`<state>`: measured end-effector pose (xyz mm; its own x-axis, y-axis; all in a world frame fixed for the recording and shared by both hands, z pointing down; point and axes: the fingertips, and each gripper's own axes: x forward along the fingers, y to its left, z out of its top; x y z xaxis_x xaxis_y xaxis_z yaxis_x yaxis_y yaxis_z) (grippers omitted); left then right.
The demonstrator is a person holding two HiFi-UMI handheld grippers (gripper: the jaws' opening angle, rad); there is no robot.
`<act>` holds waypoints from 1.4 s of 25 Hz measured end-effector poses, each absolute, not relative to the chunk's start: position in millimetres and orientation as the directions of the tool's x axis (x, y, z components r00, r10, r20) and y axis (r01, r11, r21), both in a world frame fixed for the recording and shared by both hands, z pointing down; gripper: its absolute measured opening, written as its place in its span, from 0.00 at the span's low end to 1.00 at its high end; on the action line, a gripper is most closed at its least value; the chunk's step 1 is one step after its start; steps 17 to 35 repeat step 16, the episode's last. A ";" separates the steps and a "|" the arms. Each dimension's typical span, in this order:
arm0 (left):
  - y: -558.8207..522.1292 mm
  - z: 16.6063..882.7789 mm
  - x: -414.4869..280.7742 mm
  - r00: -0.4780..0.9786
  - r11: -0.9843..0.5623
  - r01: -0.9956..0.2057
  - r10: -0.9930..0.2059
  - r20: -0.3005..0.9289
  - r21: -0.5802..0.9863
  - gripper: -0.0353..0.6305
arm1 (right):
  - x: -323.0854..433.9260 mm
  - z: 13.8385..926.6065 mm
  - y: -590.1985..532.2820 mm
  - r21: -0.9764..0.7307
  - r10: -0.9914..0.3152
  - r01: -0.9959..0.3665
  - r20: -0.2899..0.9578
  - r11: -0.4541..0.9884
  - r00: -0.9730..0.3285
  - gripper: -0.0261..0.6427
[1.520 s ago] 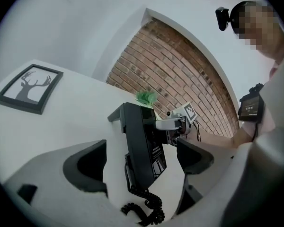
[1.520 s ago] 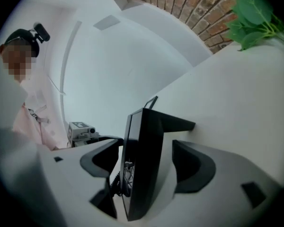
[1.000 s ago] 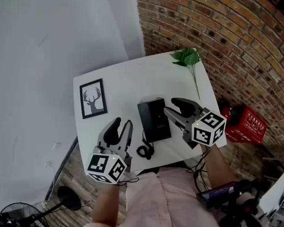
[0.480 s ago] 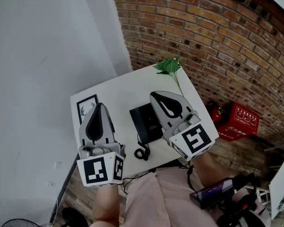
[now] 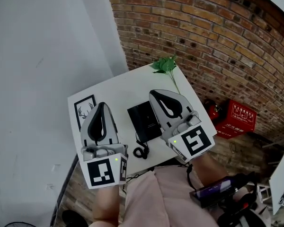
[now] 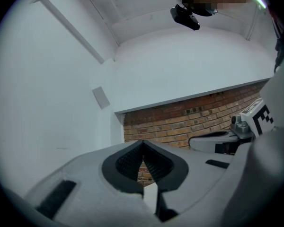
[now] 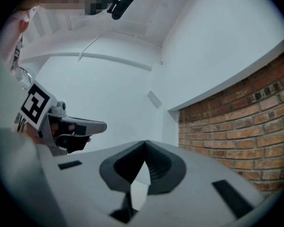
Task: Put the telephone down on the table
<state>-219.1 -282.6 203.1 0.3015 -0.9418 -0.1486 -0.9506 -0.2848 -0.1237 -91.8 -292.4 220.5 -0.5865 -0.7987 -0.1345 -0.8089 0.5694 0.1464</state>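
Below and between my two hands, the telephone (image 5: 144,122) lies flat on the desk (image 5: 128,86), long axis pointing away from me; left fingers (image 5: 109,126) and right fingers (image 5: 173,105) are pressed together, empty; the right looks nearer.

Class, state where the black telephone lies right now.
Head view: the telephone lies flat on the white table, right of the deer picture.
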 end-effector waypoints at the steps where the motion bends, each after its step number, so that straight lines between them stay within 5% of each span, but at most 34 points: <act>1: -282.2 204.3 -218.5 0.303 -0.287 -0.950 -0.941 -0.147 -0.123 0.06 | -92.0 220.6 -291.9 0.148 -0.799 -0.809 -0.135 0.569 -0.586 0.05; 35: -279.6 210.4 -215.5 0.300 -0.278 -0.947 -0.945 -0.134 -0.159 0.06 | -96.9 222.4 -291.9 0.137 -0.796 -0.805 -0.129 0.577 -0.592 0.05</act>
